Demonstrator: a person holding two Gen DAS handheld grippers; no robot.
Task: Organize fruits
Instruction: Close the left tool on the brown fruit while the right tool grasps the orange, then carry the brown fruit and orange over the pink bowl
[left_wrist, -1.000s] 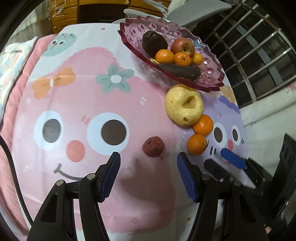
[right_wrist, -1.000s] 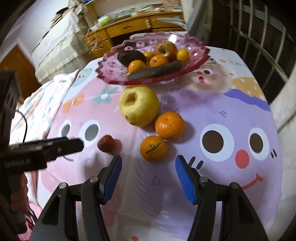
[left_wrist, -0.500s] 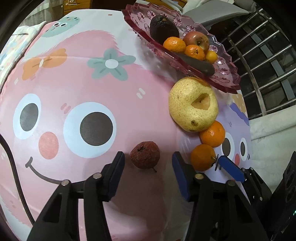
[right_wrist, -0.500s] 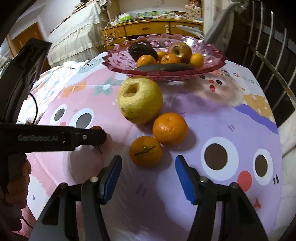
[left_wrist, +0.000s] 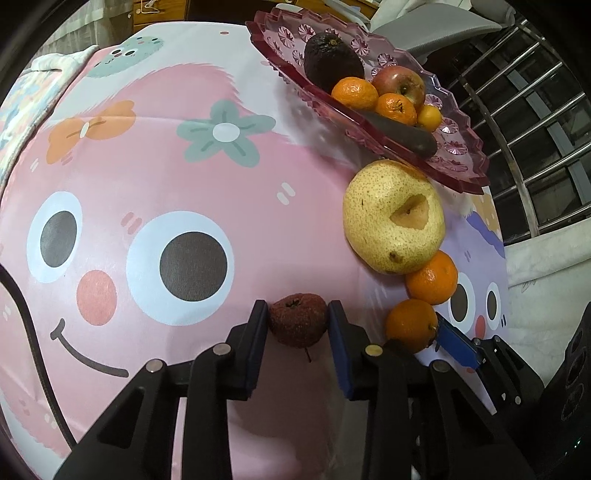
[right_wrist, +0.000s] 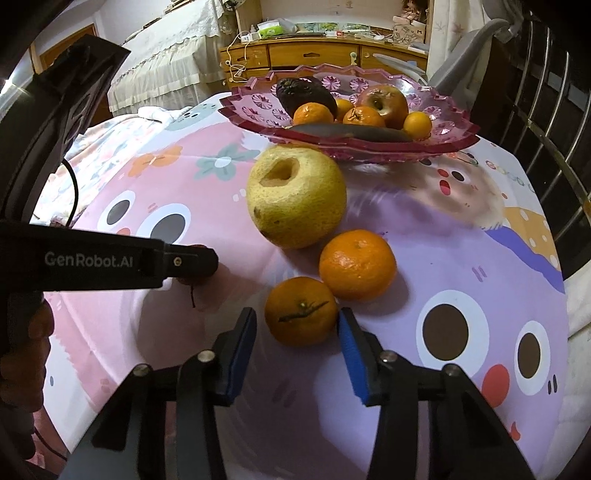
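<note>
Left gripper (left_wrist: 298, 325) clamps one red fruit (left_wrist: 298, 320); right gripper (right_wrist: 297, 336) closing around one of two tangerines (right_wrist: 301, 311).

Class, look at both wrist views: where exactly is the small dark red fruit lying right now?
In the left wrist view, the small dark red fruit lies on the pink tablecloth, clamped in the left claw, left of the nearest orange.

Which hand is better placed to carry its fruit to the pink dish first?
Left, probably. The left gripper already clamps the small red fruit. The right gripper is closing around the near orange, with a gap at one side.
</note>
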